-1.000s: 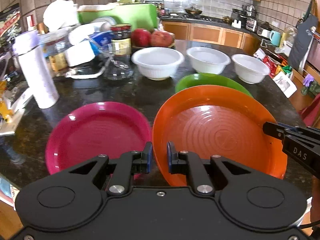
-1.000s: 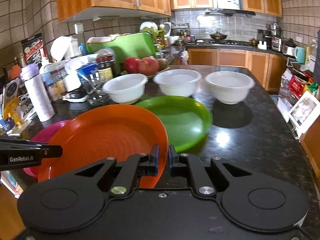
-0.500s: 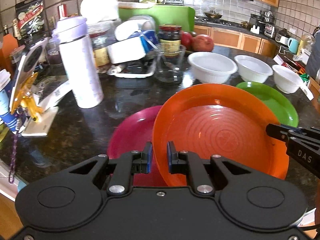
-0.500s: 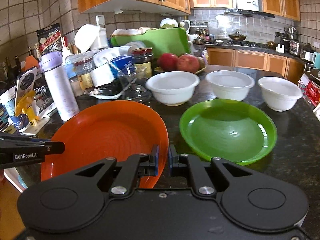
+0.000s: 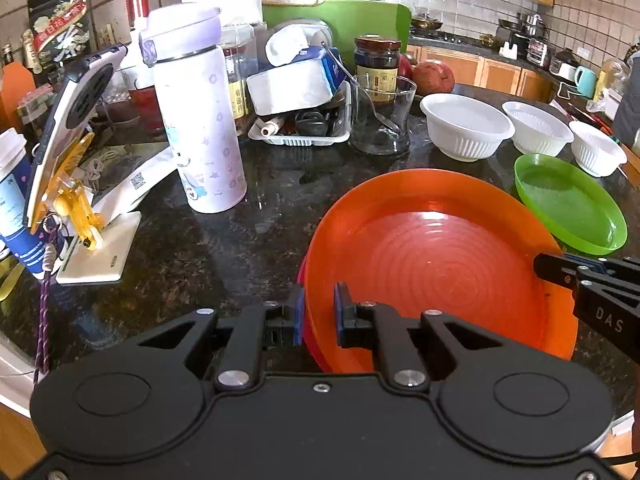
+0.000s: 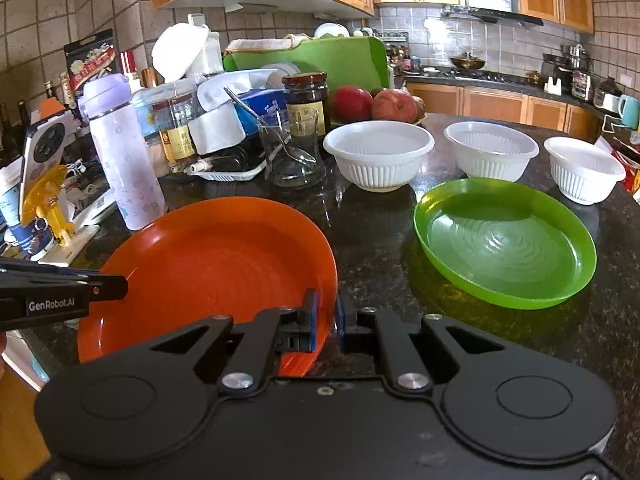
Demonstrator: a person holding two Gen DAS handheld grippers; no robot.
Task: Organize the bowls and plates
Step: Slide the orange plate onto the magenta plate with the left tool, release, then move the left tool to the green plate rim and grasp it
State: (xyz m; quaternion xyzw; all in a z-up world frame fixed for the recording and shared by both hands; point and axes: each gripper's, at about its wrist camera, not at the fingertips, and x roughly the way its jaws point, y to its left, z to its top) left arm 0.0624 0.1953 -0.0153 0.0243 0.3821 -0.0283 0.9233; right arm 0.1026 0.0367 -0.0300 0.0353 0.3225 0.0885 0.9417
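An orange plate (image 5: 436,264) sits low in the frame above a red plate (image 5: 310,340) whose edge peeks out at its left. The left gripper (image 5: 318,314) and the right gripper (image 6: 325,318) each pinch the orange rim. A green plate (image 6: 504,240) and three white bowls (image 6: 378,154) lie on the dark counter (image 6: 376,240) to the right.

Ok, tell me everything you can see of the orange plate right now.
The orange plate is round, glossy, plastic-looking, with concentric ridges across its well and a raised rim. It is empty. The left gripper is shut on its near-left rim and the right gripper on the opposite edge, holding it tilted over the dark stone counter. A sliver of a pink plate shows under its left edge; whether they touch is unclear.
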